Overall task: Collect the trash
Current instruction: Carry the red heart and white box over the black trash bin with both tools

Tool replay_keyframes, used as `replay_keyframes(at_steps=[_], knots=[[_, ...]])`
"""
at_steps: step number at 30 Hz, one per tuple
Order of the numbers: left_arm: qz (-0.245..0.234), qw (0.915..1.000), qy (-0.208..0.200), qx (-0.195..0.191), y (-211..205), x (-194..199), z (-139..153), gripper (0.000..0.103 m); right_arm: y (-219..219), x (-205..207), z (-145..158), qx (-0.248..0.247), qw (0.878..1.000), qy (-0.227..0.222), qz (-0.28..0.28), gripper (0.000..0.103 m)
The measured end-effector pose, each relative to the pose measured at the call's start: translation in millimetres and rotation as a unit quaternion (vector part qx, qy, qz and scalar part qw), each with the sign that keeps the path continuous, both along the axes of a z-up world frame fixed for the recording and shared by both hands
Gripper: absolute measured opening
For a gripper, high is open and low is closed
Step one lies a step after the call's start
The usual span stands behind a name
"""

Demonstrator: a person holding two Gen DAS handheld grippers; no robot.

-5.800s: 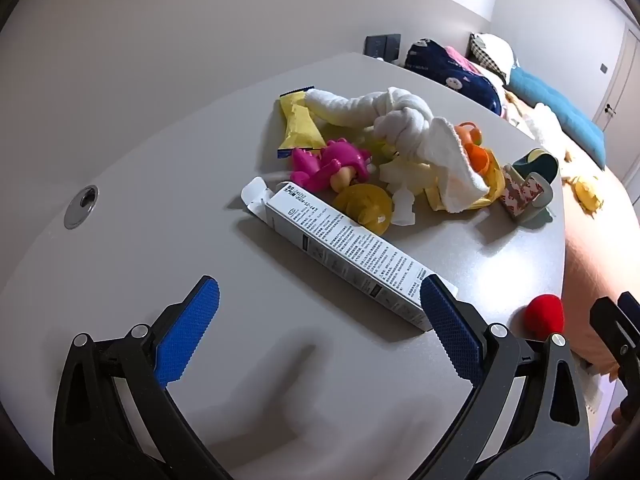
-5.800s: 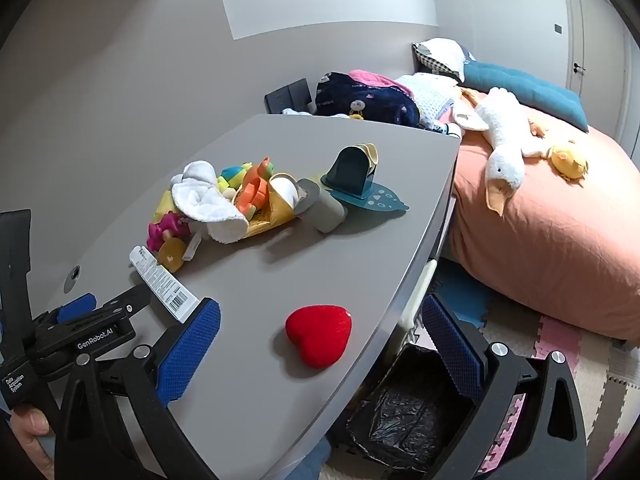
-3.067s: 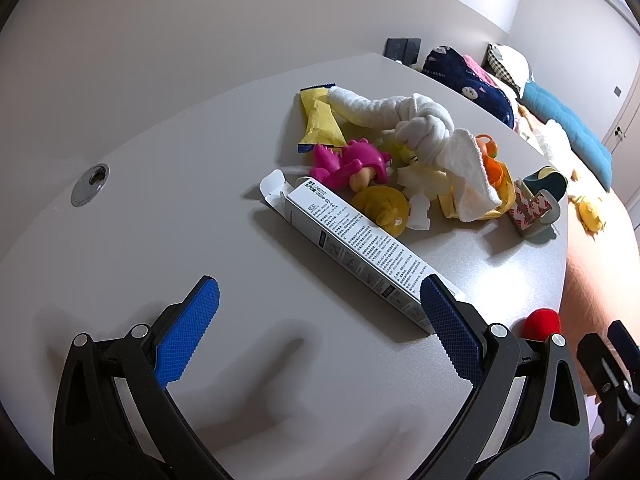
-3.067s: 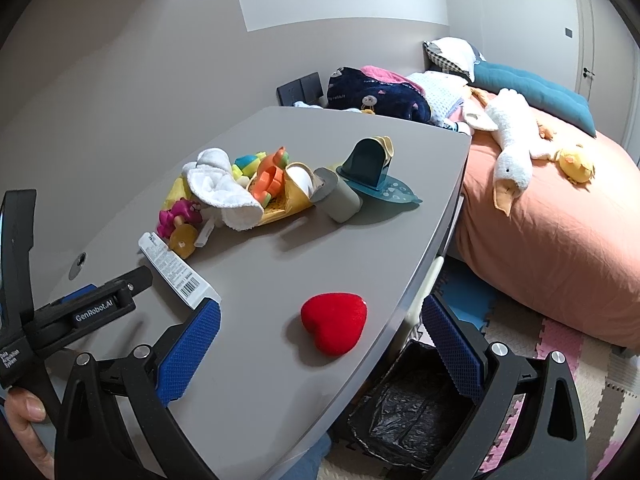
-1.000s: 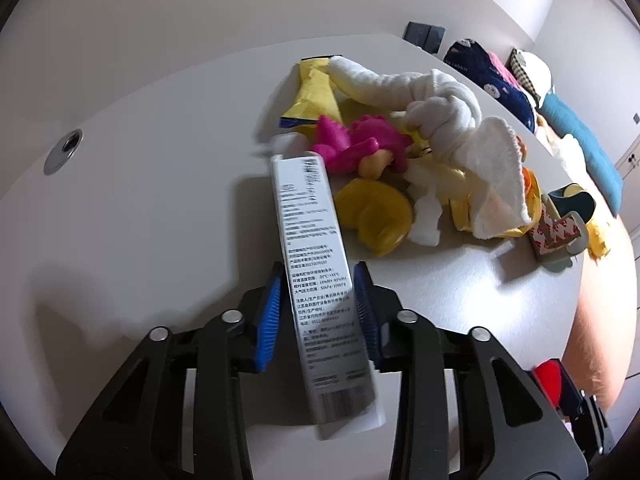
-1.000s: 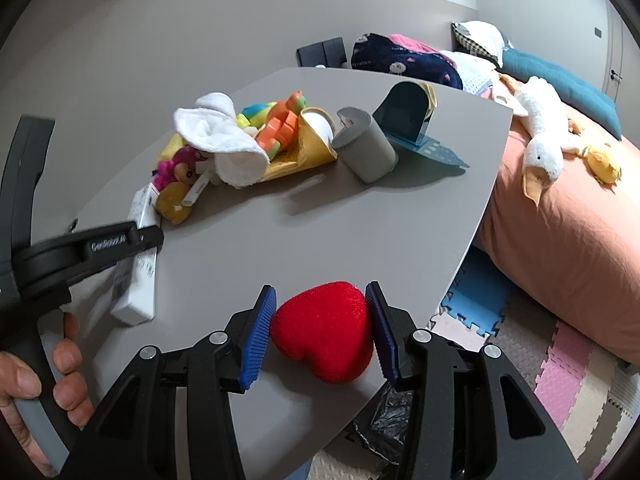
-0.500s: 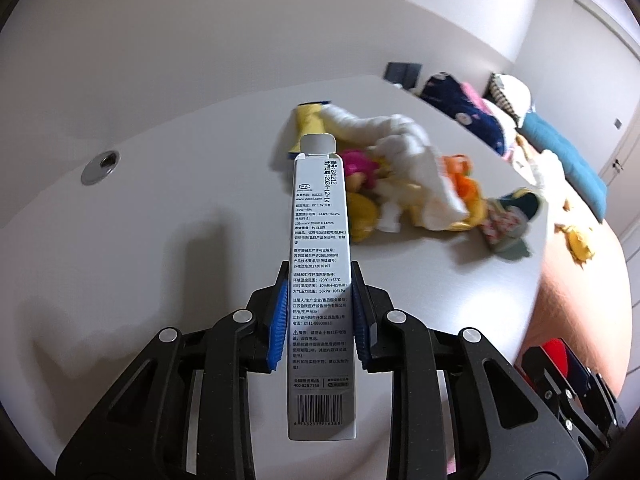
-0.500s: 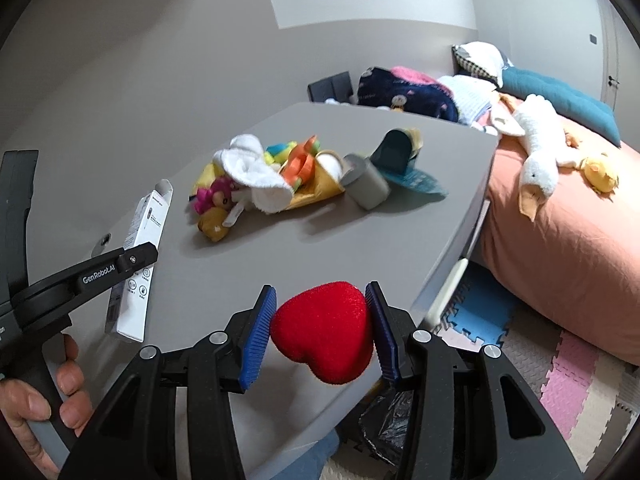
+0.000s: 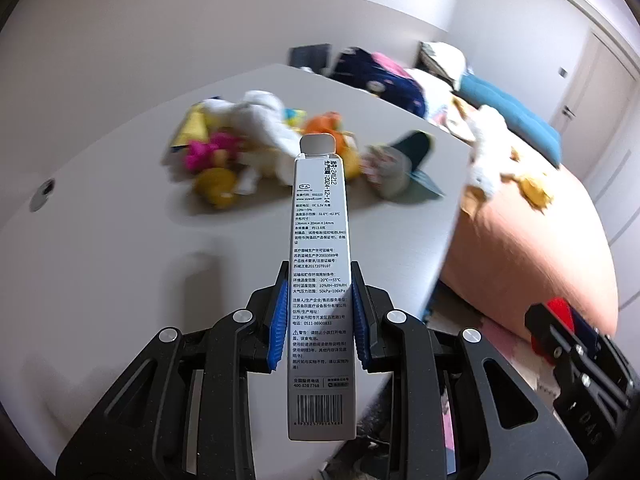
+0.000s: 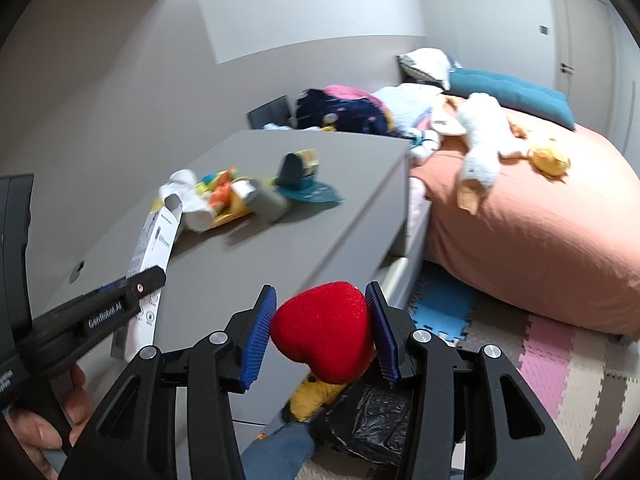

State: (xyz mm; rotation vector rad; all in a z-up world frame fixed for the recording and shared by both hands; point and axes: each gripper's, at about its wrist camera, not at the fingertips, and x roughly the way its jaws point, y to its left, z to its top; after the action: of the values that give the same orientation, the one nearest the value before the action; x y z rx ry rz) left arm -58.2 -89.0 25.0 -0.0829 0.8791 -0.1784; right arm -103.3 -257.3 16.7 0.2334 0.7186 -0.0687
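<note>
My left gripper point(image 9: 318, 322) is shut on a long white printed carton point(image 9: 320, 272) and holds it in the air above the grey table point(image 9: 120, 248). The carton also shows in the right wrist view point(image 10: 154, 248), held by the left gripper point(image 10: 120, 300). My right gripper point(image 10: 320, 334) is shut on a red heart-shaped sponge point(image 10: 326, 330), lifted beyond the table's edge, above a bin lined with a black bag point(image 10: 368, 420). The right gripper point(image 9: 560, 332) with the red sponge shows at the right of the left wrist view.
A pile of toys and a white cloth point(image 9: 260, 136) lies on the table, with a grey cup point(image 10: 272, 200) and a teal holder point(image 10: 298, 172) beside it. A bed with an orange cover point(image 10: 540, 232) and plush toys stands to the right. Foam mats point(image 10: 560, 368) cover the floor.
Both grippers have swung to the right, away from the table's middle, each still holding its object. The red sponge now hangs past the table edge over the black-lined bin.
</note>
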Motion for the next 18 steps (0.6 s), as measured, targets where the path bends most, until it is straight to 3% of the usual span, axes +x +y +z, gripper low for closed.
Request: replay_keyframes(at_steps=[7,18], knots=[[-0.062,0.9980,0.000,0.006,-44,-8,-2,0.027,-41,-23,5,-0.002,0.999,-0.006,-0.050,0.048],[-0.153,0.9879,0.014,0.023,-104,-28,-17,0.027,-90,-50,1,0.011,0.994,-0.003,-0.105,0.048]])
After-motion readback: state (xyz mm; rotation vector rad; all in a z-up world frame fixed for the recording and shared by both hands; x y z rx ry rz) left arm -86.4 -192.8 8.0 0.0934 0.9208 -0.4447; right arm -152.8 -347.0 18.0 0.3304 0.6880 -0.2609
